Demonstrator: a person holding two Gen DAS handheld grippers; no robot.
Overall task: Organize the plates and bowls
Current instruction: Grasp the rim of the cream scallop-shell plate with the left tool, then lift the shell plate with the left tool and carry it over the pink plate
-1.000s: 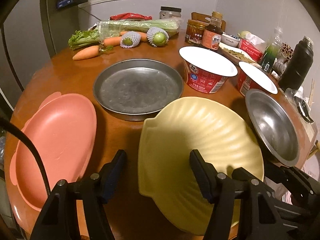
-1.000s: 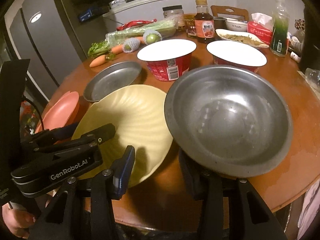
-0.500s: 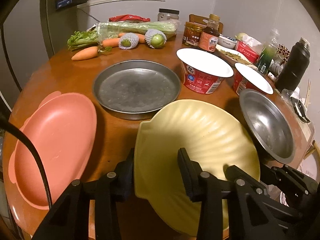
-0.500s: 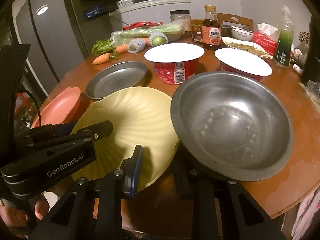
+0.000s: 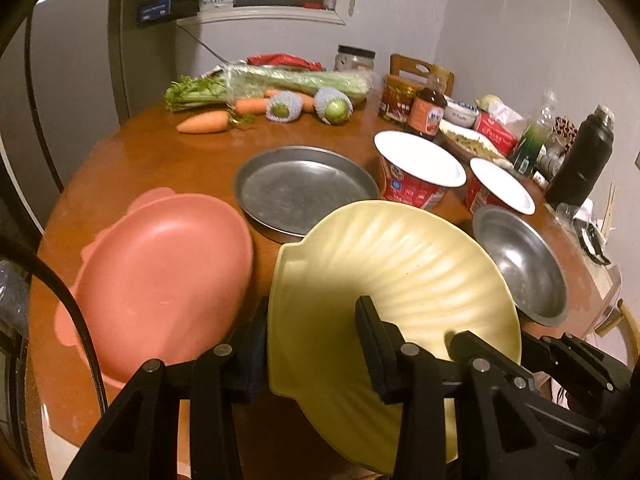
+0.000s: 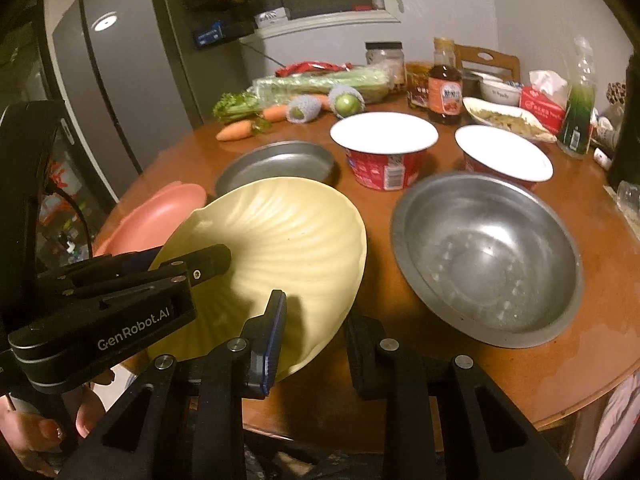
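Note:
My left gripper (image 5: 312, 344) is shut on the near rim of the yellow shell-shaped plate (image 5: 396, 276) and holds it tilted up off the table; the plate also shows in the right wrist view (image 6: 280, 248). A pink plate (image 5: 164, 272) lies to its left. A flat steel pan (image 5: 304, 188) lies behind them. A steel bowl (image 6: 484, 252) rests on the table at the right. My right gripper (image 6: 316, 344) is open and empty, near the table's front edge, between the yellow plate and the steel bowl.
Two red instant-noodle bowls (image 6: 384, 152) (image 6: 504, 160) stand behind the steel bowl. Carrots, celery and netted fruit (image 5: 280, 100) lie at the back. Jars, a sauce bottle (image 6: 444, 88), a tissue box and a black flask (image 5: 584, 160) crowd the back right of the round wooden table (image 5: 160, 160).
My left gripper closed on the yellow plate's rim and lifted it, tilting it up. My right gripper stayed open and moved left, away from the steel bowl's rim.

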